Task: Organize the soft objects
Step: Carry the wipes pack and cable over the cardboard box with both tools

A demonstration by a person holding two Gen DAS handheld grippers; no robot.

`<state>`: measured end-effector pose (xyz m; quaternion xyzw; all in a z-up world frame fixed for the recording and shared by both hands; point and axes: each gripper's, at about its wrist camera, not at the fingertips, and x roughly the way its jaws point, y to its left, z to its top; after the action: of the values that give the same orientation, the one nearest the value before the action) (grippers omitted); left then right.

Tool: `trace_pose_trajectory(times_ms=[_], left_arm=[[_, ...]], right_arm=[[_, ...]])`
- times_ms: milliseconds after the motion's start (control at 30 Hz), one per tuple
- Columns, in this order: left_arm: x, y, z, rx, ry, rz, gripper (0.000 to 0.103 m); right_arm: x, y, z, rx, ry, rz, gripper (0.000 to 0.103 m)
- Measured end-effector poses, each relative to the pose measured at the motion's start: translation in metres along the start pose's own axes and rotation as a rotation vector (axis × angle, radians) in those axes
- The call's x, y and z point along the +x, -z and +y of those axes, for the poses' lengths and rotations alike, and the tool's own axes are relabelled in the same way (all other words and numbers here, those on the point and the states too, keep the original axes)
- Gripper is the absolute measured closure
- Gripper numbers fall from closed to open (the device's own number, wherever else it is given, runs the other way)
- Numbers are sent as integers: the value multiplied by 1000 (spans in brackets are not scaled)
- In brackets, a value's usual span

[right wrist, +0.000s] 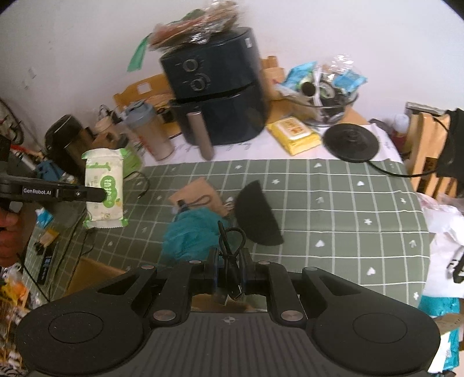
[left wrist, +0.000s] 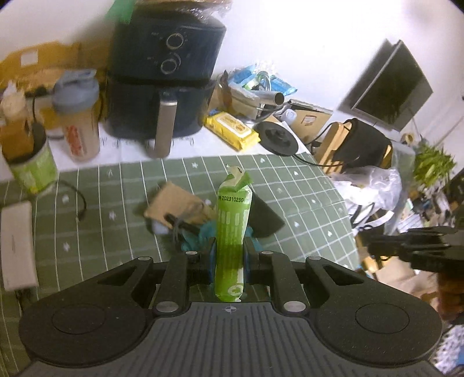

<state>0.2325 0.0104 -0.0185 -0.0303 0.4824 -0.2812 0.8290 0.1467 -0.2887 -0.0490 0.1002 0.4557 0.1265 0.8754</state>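
Left gripper (left wrist: 229,258) pinches a tissue pack (left wrist: 232,226); right gripper (right wrist: 229,269) pinches a black cord (right wrist: 229,246), which may slip free toward six o'clock.

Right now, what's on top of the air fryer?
A crinkly clear-plastic bag of brownish contents sits on the air fryer, with a green tag hanging off it. What the contents are is blurred; the lid beneath is covered.

Two wrist fisheyes angled steeply down, close over the checked green cloth (left wrist: 290,179), both facing the air fryer (right wrist: 217,87)
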Motion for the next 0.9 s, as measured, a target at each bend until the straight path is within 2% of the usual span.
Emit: trace_pose_trajectory(times_ms=[400,900], left_arm=[[-26,36,-13,-54,40,36,85],[-33,90,-20,-129,53,126,85]], right_arm=[[0,15,24,-37,-56,34,86],[-3,40,46,-51,-82,71,86]])
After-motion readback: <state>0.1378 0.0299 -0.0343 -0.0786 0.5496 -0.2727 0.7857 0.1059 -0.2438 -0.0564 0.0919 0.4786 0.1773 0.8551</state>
